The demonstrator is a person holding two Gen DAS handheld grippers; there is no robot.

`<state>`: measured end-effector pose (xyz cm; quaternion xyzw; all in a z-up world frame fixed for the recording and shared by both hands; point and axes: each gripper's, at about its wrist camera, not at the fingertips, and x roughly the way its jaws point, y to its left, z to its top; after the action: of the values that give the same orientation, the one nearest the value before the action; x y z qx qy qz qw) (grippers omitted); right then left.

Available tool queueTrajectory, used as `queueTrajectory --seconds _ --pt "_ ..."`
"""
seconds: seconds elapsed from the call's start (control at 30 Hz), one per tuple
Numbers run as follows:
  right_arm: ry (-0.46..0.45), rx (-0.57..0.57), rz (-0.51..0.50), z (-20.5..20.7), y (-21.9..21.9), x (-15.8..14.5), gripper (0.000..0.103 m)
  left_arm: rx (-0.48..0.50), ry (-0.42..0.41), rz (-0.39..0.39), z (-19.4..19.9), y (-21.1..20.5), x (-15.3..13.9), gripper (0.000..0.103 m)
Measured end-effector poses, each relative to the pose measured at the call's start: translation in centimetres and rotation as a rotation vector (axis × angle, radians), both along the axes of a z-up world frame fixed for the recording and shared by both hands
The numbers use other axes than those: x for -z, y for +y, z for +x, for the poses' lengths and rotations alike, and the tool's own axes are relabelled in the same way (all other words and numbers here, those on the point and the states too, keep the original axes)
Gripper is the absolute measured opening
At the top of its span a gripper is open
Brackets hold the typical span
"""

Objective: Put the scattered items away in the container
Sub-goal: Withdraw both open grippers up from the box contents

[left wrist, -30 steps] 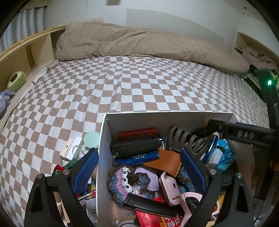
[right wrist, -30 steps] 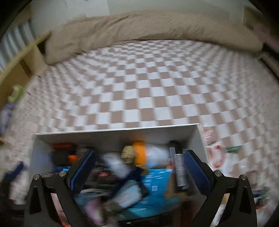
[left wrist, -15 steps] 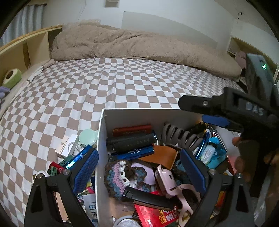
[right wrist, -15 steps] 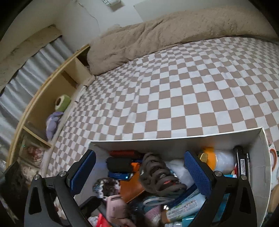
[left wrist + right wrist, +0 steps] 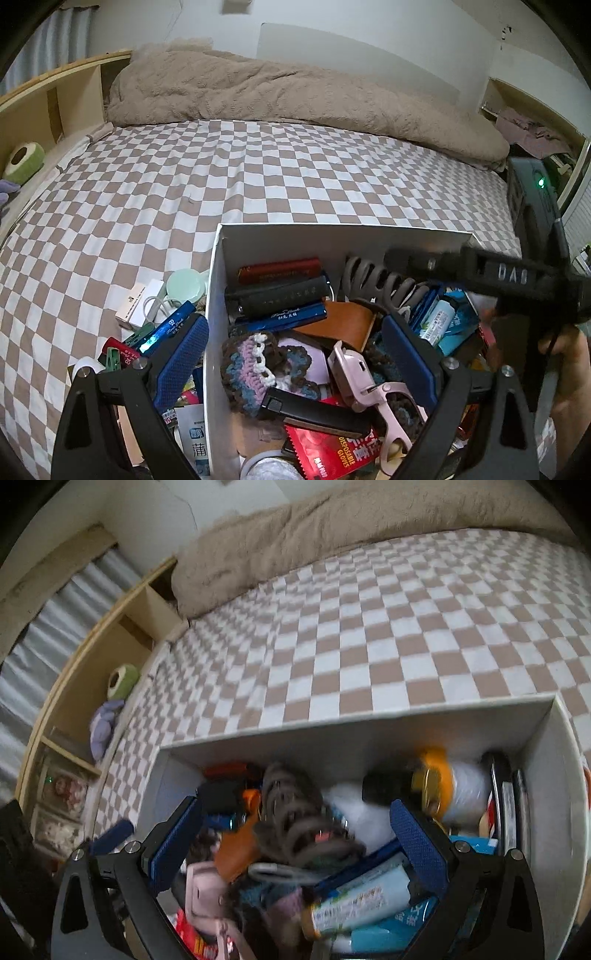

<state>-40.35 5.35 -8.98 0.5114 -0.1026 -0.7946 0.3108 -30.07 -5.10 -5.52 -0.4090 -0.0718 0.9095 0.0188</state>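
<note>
A white box [image 5: 332, 230] sits on the checkered bed, packed with a crochet piece [image 5: 251, 362], a pink tool [image 5: 354, 373], a brown claw clip [image 5: 376, 280], dark pen cases [image 5: 284, 295] and a red glove packet [image 5: 332, 446]. My left gripper [image 5: 295, 354] is open and holds nothing, one finger outside the box's left wall and one inside. Loose items lie left of the box: a blue pen [image 5: 166, 328], a mint round case [image 5: 184, 284] and a white charger [image 5: 140, 299]. My right gripper [image 5: 295, 838] hangs open over the claw clip [image 5: 295, 812], also holding nothing.
A hand [image 5: 569, 369] holds the right gripper's black body [image 5: 517, 275] over the box's right side. An orange-capped bottle [image 5: 443, 786] and a tube [image 5: 362, 897] lie in the box. A beige duvet [image 5: 295, 96] lies at the bed's far end. A wooden shelf [image 5: 37, 110] runs along the left.
The right gripper has swung left over the box and tilted, coming into the left wrist view. The left gripper has drawn back slightly. Both stay open.
</note>
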Motion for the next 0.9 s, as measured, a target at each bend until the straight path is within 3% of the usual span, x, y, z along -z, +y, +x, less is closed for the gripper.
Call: queueTrajectory --seconds 0.2,0.6,0.67,0.9 --pt "0.112 0.084 0.011 0.2 1.5 -2.4 0.101 0.005 0.002 -0.007 0.2 0.0 0.1 0.096" --pt "0.046 0.077 0.014 -0.6 1.3 -0.9 0.101 0.005 0.002 -0.007 0.2 0.0 0.1 0.096" --pt "0.024 0.072 -0.004 -0.4 1.4 -1.4 0.101 0.004 0.002 -0.005 0.2 -0.1 0.2 0.096" --pt "0.084 0.069 0.026 1.3 2.4 -4.0 0.101 -0.002 -0.014 0.023 0.7 0.0 -0.3 0.096"
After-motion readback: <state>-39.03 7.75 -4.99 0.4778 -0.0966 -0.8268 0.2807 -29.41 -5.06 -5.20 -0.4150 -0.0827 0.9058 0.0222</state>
